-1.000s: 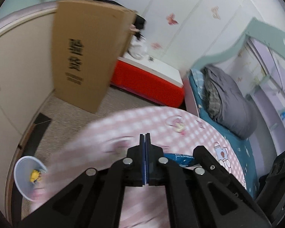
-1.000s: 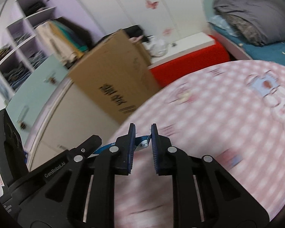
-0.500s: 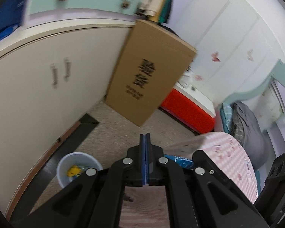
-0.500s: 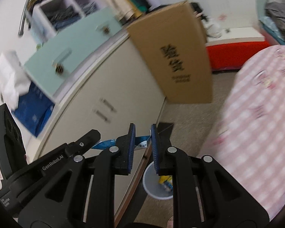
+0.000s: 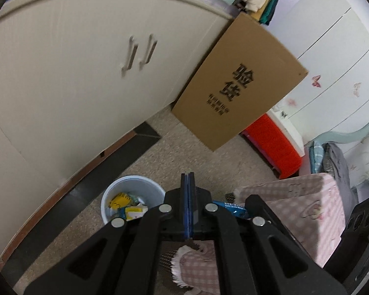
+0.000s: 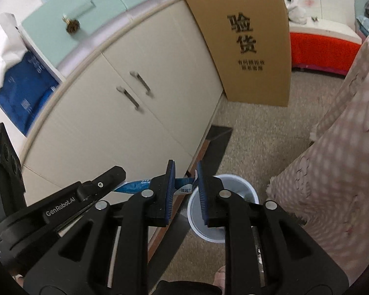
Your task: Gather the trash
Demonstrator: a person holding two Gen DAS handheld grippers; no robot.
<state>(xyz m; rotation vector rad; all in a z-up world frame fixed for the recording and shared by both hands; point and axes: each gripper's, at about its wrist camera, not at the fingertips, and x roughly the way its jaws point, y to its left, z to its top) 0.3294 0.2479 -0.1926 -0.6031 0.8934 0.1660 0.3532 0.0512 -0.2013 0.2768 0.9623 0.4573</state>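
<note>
The right tool points down at the floor, and its jaws are opening. A blue and white wrapper sits between them, sticking out toward 9 o'clock. Its white end lies against the left pad, and I cannot tell if the pads still press it. Just below the tool, toward 5 o'clock, stands a light blue bin on the speckled floor.

The left tool has its blue pads pressed together with nothing between them. In its view the bin is at 8 o'clock from the tips, and there is yellow and white trash inside it. The wrapper peeks out at 4 o'clock, behind the tool's black arm.

A cream cupboard fills the 10 o'clock side. A big brown cardboard box leans on it at 1 o'clock. The pink checked cloth on the counter hangs down at 3 o'clock. A red bench sits behind the box.
</note>
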